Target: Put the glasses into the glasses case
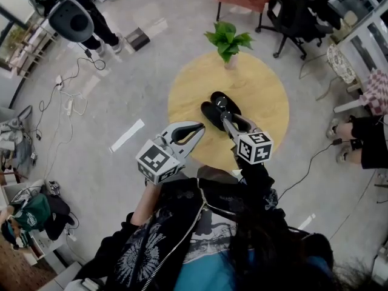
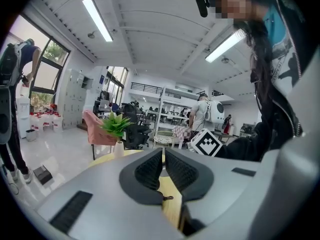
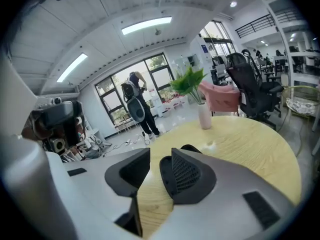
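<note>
Case (image 1: 209, 114) on round table (image 1: 260, 90); right gripper (image 1: 223, 111) over it, jaws apart, empty; left gripper (image 1: 199, 129) jaws together, empty. Advice: descend slowly, square to case; glasses not made out

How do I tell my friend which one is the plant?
Find the round yellow wooden table. At its far edge stands a leafy green plant in a white vase: the only green thing; its neighbour is a black oval case.

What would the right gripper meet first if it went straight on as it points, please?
Likely the black glasses case just beyond its open jaws, on the round table; depth is unclear.
</note>
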`<state>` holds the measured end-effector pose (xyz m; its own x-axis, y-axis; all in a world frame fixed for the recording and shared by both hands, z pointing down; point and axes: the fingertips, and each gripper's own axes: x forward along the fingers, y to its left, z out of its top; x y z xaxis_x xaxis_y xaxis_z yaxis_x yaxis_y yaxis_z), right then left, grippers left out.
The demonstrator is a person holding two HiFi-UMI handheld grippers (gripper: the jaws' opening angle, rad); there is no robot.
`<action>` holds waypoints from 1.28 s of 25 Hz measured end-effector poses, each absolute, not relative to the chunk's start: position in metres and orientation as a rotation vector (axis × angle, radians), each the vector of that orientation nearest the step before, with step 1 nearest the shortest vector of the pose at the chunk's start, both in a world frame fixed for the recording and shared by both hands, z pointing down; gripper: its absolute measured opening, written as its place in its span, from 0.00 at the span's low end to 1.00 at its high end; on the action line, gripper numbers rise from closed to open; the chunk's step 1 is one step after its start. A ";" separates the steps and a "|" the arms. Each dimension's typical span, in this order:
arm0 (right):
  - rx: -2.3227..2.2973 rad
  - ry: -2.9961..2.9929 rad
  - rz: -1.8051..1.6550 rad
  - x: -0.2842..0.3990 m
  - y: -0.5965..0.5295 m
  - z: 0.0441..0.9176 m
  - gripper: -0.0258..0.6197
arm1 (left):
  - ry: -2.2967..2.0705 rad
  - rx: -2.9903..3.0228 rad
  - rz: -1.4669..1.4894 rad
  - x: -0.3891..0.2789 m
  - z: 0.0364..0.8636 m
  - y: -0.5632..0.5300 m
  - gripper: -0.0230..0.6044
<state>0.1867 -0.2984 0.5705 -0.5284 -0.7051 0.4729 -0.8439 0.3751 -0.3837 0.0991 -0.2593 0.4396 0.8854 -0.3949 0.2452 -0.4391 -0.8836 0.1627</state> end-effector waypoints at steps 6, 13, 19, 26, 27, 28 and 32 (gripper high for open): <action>1.452 -2.490 0.820 0.167 -0.280 0.525 0.21 | -0.568 2.852 0.279 0.087 0.439 -0.249 0.08; 1.491 -2.547 0.755 0.120 -0.256 0.485 0.20 | -0.502 2.861 0.268 0.049 0.439 -0.232 0.08; 1.506 -2.576 0.721 0.064 -0.230 0.470 0.18 | -0.461 2.866 0.254 -0.001 0.440 -0.211 0.08; 1.552 -2.553 0.720 -0.004 -0.192 0.476 0.17 | -0.384 2.882 0.233 -0.061 0.445 -0.187 0.08; 1.551 -2.542 0.721 -0.012 -0.186 0.477 0.16 | -0.376 2.879 0.227 -0.067 0.446 -0.186 0.08; 1.551 -2.532 0.723 -0.018 -0.181 0.477 0.16 | -0.370 2.875 0.218 -0.072 0.446 -0.184 0.08; 1.573 -2.518 0.751 -0.029 -0.160 0.472 0.15 | -0.331 2.861 0.162 -0.078 0.443 -0.174 0.08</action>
